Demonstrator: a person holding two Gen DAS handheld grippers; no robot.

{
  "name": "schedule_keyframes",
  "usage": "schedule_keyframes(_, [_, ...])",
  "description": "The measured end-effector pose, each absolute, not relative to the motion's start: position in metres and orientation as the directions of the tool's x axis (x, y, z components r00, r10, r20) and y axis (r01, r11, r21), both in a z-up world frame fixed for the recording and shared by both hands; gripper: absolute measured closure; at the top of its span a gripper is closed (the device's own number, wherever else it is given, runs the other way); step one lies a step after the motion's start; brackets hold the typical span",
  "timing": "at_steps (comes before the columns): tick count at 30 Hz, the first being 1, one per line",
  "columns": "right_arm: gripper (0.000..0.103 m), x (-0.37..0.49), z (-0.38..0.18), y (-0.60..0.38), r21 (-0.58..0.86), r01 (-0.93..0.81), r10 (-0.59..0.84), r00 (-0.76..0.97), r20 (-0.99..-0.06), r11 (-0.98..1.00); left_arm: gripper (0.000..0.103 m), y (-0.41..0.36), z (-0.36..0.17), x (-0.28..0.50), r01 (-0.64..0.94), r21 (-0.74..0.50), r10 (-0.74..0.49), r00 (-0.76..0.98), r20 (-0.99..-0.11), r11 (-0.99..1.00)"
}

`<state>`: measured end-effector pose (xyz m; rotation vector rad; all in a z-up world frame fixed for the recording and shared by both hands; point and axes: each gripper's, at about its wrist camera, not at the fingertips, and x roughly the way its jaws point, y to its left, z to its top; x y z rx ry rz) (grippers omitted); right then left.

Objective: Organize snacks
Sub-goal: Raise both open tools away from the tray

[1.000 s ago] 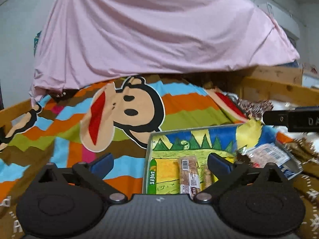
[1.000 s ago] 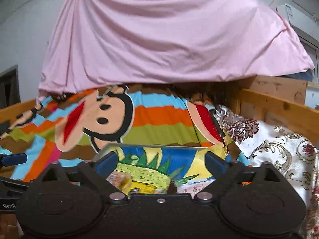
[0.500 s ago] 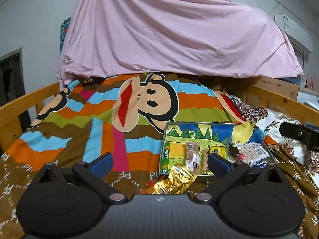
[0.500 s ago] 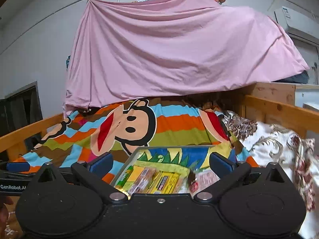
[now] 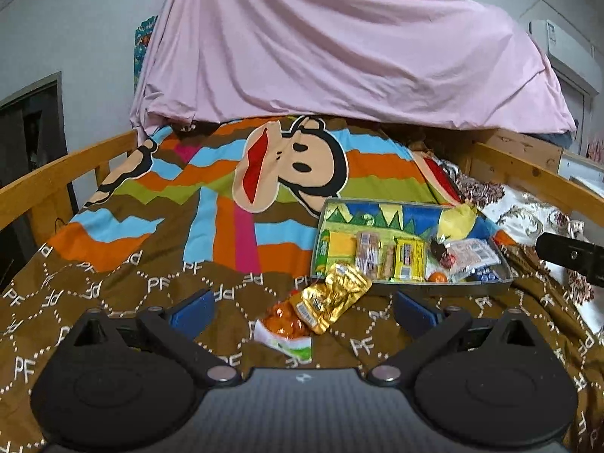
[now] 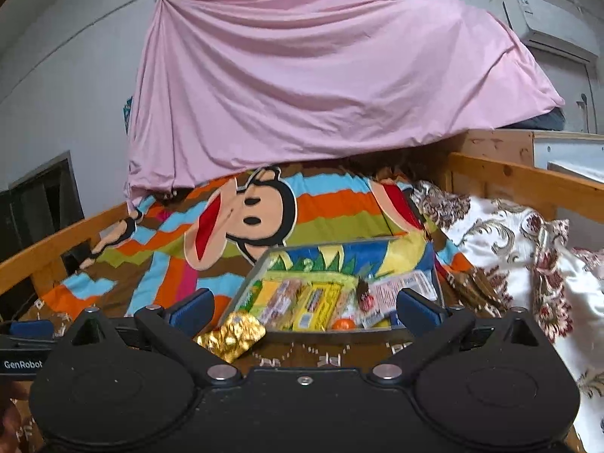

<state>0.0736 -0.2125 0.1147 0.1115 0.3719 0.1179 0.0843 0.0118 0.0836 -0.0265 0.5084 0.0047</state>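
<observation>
A shallow metal tray (image 5: 411, 290) with a painted bottom lies on the bed and holds several snack bars, a yellow packet (image 5: 409, 258) and a clear wrapper (image 5: 468, 255). In front of its near edge lie a gold foil packet (image 5: 332, 302) and an orange snack bag (image 5: 285, 324). My left gripper (image 5: 304, 311) hovers open just short of these two, nothing between its fingers. My right gripper (image 6: 304, 309) is open too, facing the tray (image 6: 260, 268) with the gold packet (image 6: 232, 334) near its left finger. The right gripper's body also shows at the left wrist view's right edge.
A striped monkey-print blanket (image 5: 226, 207) covers the bed. Wooden rails (image 5: 41, 185) run along both sides. A pink sheet (image 5: 339, 56) hangs over the far end. A floral quilt (image 6: 528, 264) is bunched at the right.
Both grippers have pulled back and up from the tray. The gold packet and the orange bag have come into view in front of the tray. Both stay open.
</observation>
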Motion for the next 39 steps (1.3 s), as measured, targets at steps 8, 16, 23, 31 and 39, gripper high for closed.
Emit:
schedule_keyframes(8, [0.001,0.075,0.101,-0.207,0.135,-0.043,0.102,0.878,-0.468,0.99,0.0,0.013,0.08,0.083,-0.045,-0.02,0.027,0.845,-0.535,0.999])
schedule_keyframes(16, [0.001,0.086,0.09,-0.194,0.117,-0.048,0.104,0.832,-0.544,0.992,0.0,0.013,0.073,0.09,-0.078,0.014,0.072,0.811,-0.581,0.997])
schedule_keyframes(23, [0.001,0.093,0.083,-0.195,0.135,-0.026,0.102,0.798,-0.594,0.991,0.0,0.017,0.068,0.099,-0.121,0.011,0.099,0.758,-0.644,0.993])
schedule_keyframes(31, [0.001,0.101,0.078,-0.19,0.139,-0.032,0.116,0.751,-0.65,0.99,0.0,0.017,0.065,0.107,-0.156,0.028,0.133,0.716,-0.685,0.987])
schedule_keyframes(39, [0.001,0.127,0.061,-0.17,0.028,-0.15,0.128,0.712,-0.69,0.988,0.0,0.046,0.04,0.13,-0.219,-0.024,0.123,0.631,-0.766,0.975])
